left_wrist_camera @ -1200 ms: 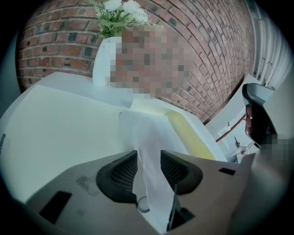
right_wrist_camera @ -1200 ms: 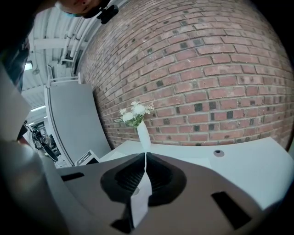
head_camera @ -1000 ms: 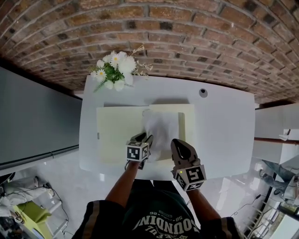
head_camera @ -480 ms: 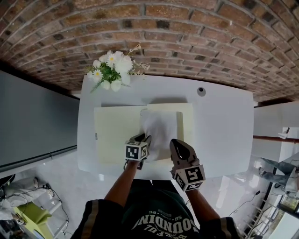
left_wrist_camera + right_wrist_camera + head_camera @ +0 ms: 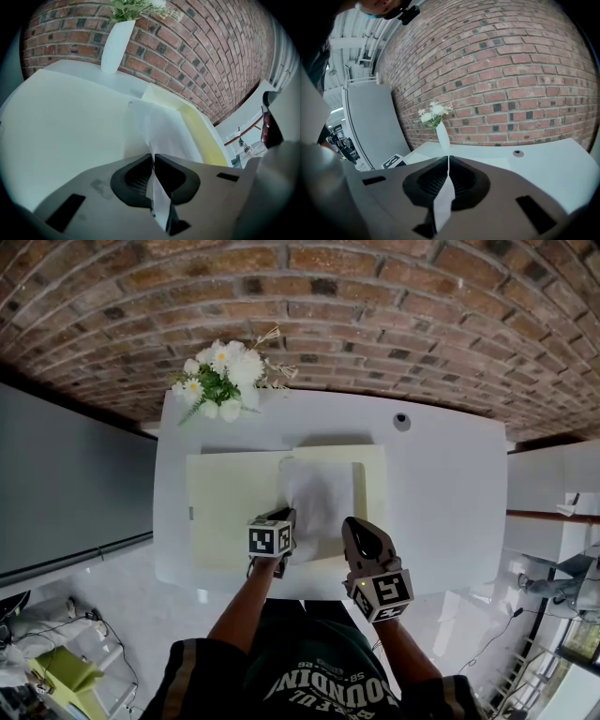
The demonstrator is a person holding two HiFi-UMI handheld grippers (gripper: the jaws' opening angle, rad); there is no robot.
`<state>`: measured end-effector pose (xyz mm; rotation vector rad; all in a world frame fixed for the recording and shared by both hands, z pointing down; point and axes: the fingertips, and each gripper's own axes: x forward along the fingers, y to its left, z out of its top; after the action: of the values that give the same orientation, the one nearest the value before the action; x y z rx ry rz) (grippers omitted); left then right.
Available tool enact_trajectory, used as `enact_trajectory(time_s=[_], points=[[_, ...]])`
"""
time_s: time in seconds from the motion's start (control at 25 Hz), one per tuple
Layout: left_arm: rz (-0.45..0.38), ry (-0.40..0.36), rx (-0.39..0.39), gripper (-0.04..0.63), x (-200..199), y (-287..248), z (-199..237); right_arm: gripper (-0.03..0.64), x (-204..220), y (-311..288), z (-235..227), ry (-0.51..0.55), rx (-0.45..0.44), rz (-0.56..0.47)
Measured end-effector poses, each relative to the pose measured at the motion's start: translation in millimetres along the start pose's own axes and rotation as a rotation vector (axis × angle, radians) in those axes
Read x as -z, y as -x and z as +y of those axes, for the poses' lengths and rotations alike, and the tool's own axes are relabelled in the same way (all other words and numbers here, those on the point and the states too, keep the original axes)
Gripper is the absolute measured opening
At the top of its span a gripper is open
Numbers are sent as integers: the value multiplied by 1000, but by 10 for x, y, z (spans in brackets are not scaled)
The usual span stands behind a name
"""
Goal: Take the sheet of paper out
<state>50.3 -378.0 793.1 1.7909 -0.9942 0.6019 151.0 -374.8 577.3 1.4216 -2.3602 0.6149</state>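
A pale yellow folder (image 5: 230, 507) lies open on the white table (image 5: 441, 502), filling the middle of the head view. The sheet of paper (image 5: 319, 491) sits inside it, over the folder's right half. The sheet's top edge is near the folder's far edge and its right edge runs just inside a yellow strip of the folder. The sheet does not lie flat. Its near left part is gathered and drawn up off the folder toward the lower centre of the frame, where the left tongs (image 5: 283, 516) meet it.

In the left gripper view, the jaws have just been closing and are now clenched on the paper. The white sheet runs between the two dark pads and fans out beyond them, up the frame, with the yellow folder edge to its right.

The right tongs (image 5: 355, 525) are at the lower right of the folder, just beside the sheet's near right corner. In the right gripper view their jaws are pressed together. A narrow white strip shows in the slit behind the pads, and I cannot tell what it is. No paper shows past the tips.

At the upper left of the table a white vase (image 5: 442, 136) stands upright holding white flowers (image 5: 223, 371) with green leaves, well apart from the folder. A small round dark fitting (image 5: 401, 421) sits in the tabletop at the upper right. A brick wall (image 5: 375, 315) fills the top of the frame.
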Motion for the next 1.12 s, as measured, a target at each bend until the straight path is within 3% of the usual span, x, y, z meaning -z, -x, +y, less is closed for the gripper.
enact_trajectory(time_s=[0.28, 0.72, 1.12], points=[[3, 115, 76, 16, -3, 5, 5, 71, 12, 13, 8, -6, 3, 0], [-9, 129, 165, 14, -112, 131, -4, 71, 24, 10, 58, -1, 0, 1], [9, 122, 172, 14, -216, 201, 146, 71, 31, -26, 136, 0, -8, 12]])
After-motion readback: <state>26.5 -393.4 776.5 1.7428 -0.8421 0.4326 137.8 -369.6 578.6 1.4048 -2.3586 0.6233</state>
